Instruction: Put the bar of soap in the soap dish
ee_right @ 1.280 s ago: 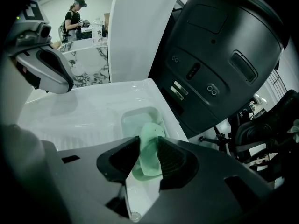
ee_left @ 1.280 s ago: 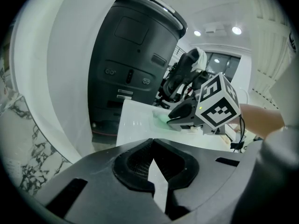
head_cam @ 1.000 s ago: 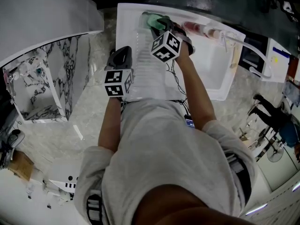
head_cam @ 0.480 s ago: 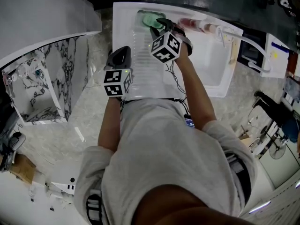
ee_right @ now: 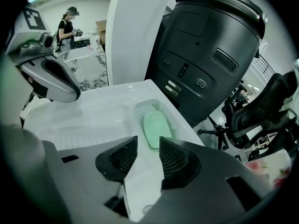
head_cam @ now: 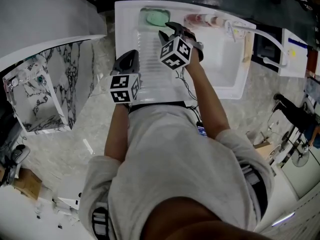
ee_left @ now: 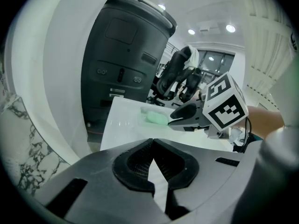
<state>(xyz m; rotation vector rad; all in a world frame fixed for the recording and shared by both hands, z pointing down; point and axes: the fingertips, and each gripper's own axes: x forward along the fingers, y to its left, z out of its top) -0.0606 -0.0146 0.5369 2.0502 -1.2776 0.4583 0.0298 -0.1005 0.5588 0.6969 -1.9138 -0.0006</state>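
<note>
A pale green bar of soap (head_cam: 156, 18) lies flat in the clear soap dish (head_cam: 143, 13) at the far left corner of the white drainboard (head_cam: 150, 79). My right gripper (head_cam: 171, 30) hovers just short of the dish, open, with nothing between its pads. In the right gripper view the soap (ee_right: 155, 129) sits inside the dish (ee_right: 139, 109), just beyond the right gripper (ee_right: 148, 146). My left gripper (head_cam: 127, 60) hangs at the drainboard's left edge, shut and empty. The left gripper view shows its tips meeting (ee_left: 153, 142), with the soap (ee_left: 155, 119) and the right gripper (ee_left: 184, 114) ahead.
A sink basin (head_cam: 224, 64) with a tap (head_cam: 237, 30) lies right of the drainboard, a floral bottle (head_cam: 200, 20) on its back rim. A tall black machine (ee_right: 210, 55) stands behind the sink. A marble counter (head_cam: 55, 79) is at the left, an office chair (ee_right: 261, 108) farther off.
My right gripper has drawn back from the soap dish, and the soap now lies uncovered in it. The left gripper has stayed in place.
</note>
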